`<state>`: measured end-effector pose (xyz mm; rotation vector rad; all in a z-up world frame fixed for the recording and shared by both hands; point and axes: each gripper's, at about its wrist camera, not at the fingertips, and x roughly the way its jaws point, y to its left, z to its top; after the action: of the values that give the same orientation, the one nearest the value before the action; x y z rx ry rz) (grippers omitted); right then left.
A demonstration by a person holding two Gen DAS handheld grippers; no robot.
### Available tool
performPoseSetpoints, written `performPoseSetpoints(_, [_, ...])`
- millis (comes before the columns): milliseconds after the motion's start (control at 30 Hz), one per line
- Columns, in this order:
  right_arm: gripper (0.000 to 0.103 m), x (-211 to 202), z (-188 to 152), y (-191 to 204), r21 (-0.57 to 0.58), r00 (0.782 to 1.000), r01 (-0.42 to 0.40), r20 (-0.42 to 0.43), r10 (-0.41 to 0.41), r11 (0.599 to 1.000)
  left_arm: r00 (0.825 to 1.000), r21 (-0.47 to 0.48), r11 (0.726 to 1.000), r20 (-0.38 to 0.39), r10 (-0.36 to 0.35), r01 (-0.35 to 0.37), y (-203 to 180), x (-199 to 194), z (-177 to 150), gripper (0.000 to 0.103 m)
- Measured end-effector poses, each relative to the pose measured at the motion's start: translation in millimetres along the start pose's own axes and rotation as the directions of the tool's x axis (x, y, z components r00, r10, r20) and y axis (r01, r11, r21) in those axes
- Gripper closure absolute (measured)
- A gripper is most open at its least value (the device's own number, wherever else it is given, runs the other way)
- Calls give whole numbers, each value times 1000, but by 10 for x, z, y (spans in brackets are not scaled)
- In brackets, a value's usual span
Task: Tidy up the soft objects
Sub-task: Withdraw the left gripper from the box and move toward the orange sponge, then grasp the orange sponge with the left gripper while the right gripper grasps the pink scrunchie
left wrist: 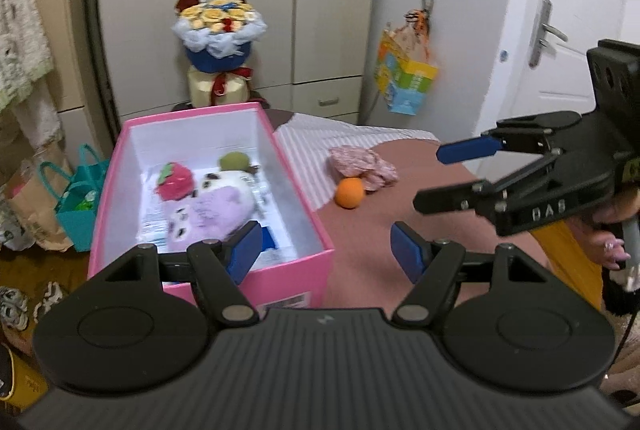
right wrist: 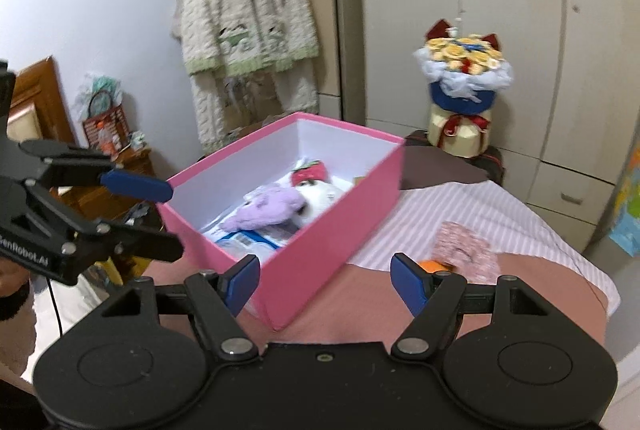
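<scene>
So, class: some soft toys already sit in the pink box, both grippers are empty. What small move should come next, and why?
Probably the right gripper should reach forward to the orange ball, which lies on the bed beside the pink patterned cloth, outside the pink box. Its jaws are open and empty, and it is nearer than the left gripper, which sits by the box.

We are in a home bedroom: wardrobe (right wrist: 500,10), hanging cardigan (right wrist: 244,6), bed (left wrist: 400,166) and door (left wrist: 576,30).
</scene>
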<state>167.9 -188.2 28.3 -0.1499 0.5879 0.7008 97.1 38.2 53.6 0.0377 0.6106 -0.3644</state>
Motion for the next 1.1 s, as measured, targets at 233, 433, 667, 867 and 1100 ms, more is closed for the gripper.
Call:
performPoseSetpoints(233, [26, -112, -150, -396, 54, 996, 23, 80, -28, 998, 999, 84, 996, 42, 19, -23, -353, 271, 117, 33])
performPoseSetpoints(433, [26, -22, -136, -711, 64, 993, 27, 116, -34, 998, 998, 84, 996, 68, -8, 2, -559, 611, 191, 33])
performPoseSetpoints(667, [26, 339, -52, -1088, 119, 998, -27, 60, 20, 992, 997, 18, 1000, 81, 1, -3, -597, 1069, 212, 35])
performPoseSetpoints(867, [26, 607, 13, -1310, 142, 999, -53, 17, 51, 989, 992, -7, 997, 102, 75, -75, -652, 1380, 251, 38])
performPoseSetpoints(1100, [22, 886, -31, -1603, 218, 997, -58, -38, 68, 974, 979, -13, 988, 133, 152, -152, -667, 1629, 290, 40])
